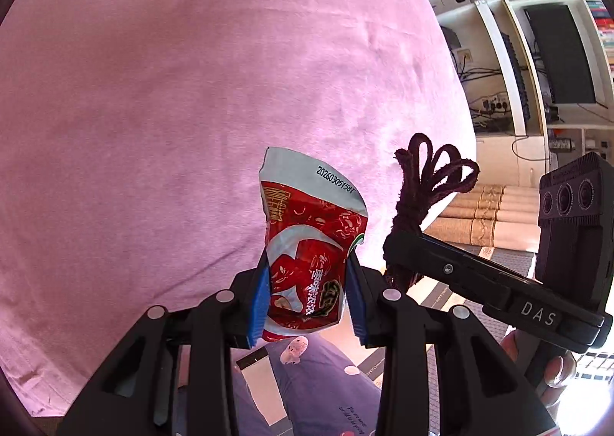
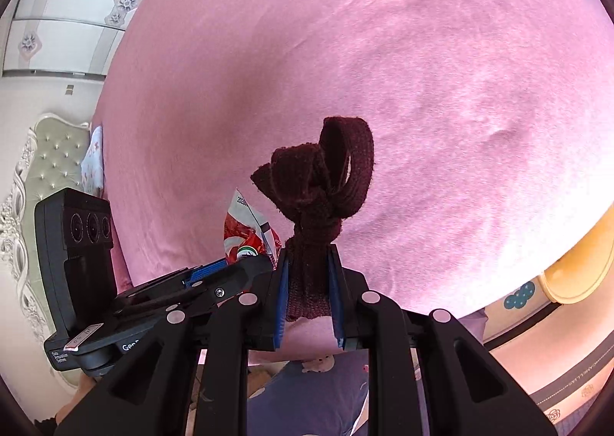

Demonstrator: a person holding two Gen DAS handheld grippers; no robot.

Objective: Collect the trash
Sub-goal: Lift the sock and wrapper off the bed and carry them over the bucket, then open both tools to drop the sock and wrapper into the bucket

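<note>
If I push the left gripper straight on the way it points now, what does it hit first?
Probably the pink bedspread, which fills the view ahead of the left gripper. Nothing else shows in that line beyond the red snack wrapper clamped between its pads, though depth is hard to judge.

A wide pink bedsheet (image 1: 172,98) filled most of both views. To the side stood a white desk unit (image 1: 510,63) with a dark monitor (image 1: 560,52) and tangled cables. A tufted headboard (image 2: 50,156) and white wardrobe doors (image 2: 69,21) showed in the right wrist view.

Wrapper (image 1: 312,244) left of cord (image 1: 426,186) (above bed (image 1: 153,90))
</note>
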